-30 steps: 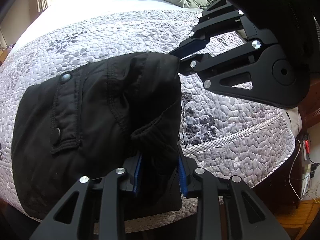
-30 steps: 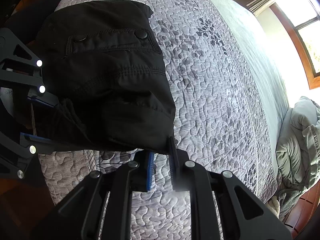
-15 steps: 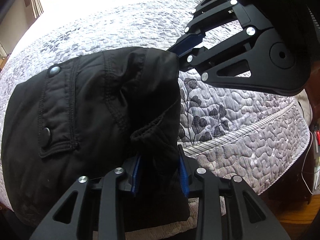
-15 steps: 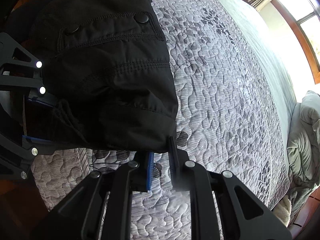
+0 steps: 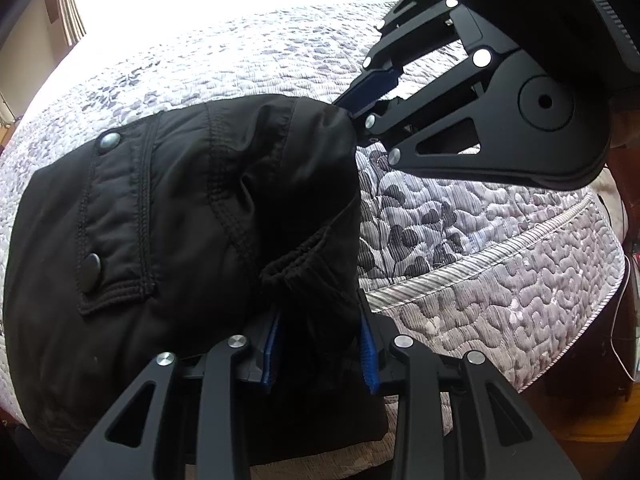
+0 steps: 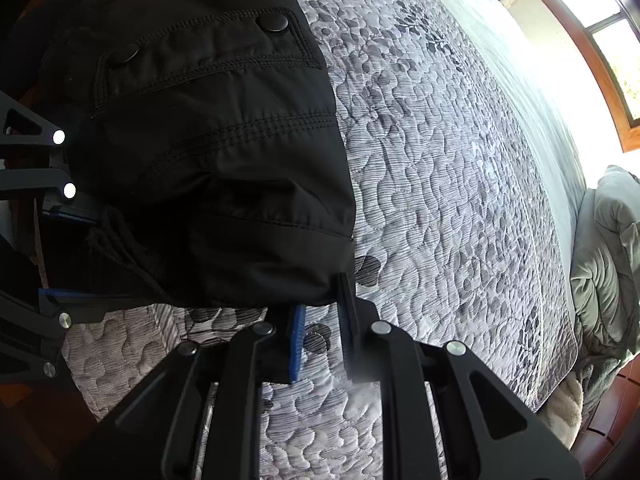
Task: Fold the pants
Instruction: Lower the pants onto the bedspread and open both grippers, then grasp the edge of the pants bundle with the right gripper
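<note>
Black pants lie folded into a thick bundle near the corner of a quilted bed, their snap-button pocket flap facing up. My left gripper is shut on a bunched hem of the pants, and dark cloth fills the space between its blue pads. The right gripper pinches the neighbouring corner of the pants at its fingertips, with quilt showing below the pinch. Each gripper shows in the other's view: the right gripper at the bundle's far corner, the left gripper at the left edge.
The grey patterned quilt drops off at a piped bed edge close to the pants. Beyond that lie wooden floor and a cable. A grey comforter is heaped at the far end, under a bright window.
Both grippers have come down toward the bed with the pants still in them. The bundle now sits lower and flatter on the quilt.
</note>
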`<state>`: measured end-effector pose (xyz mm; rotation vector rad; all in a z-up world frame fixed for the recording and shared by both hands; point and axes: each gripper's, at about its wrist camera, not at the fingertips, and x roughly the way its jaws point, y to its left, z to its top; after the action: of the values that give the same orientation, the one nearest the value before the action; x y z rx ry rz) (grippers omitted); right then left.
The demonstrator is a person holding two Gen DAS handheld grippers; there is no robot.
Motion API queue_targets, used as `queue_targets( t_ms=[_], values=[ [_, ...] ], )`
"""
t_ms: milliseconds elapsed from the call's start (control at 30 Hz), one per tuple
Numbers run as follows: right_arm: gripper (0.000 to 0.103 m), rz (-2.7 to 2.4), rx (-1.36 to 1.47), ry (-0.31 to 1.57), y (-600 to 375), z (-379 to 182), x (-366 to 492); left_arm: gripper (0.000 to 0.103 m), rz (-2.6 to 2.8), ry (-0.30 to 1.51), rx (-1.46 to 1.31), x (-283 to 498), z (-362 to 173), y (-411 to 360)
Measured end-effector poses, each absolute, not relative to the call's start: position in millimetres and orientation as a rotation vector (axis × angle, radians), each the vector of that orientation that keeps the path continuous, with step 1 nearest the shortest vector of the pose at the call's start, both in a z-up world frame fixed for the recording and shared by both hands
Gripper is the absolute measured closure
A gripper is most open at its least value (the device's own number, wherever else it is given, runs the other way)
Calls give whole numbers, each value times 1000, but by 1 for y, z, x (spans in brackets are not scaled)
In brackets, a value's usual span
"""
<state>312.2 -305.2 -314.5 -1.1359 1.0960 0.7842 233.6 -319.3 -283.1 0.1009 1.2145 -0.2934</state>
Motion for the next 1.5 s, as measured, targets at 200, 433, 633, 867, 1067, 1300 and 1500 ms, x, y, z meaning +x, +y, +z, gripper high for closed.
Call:
queue_targets(
  t_ms=[200,433,633,867,1067,1300,1500],
  values=[
    [53,662,-1098,1116,-306,-311,307,57,-344,1202,128,229,-282,-319],
    [46,441,-978,1247,-337,-294,304,25,-565,1110,-51,204,-231,-285],
    [46,390,-600,1206,-345,-241,303,9,-662,1008,-323,185,-175,-187],
    [43,569,-95,1228,-327,-279,317,9,-453,1079,-346,217,-206,-100],
    [40,439,90,1236,-376,-307,283,9,-368,1157,-299,228,-244,-73],
    [15,316,460,1239,-404,-308,238,9,-366,1114,-378,212,-244,-47],
    [82,329,699,1206,-410,-319,217,9,-338,1105,-383,202,-243,-30]
  ],
)
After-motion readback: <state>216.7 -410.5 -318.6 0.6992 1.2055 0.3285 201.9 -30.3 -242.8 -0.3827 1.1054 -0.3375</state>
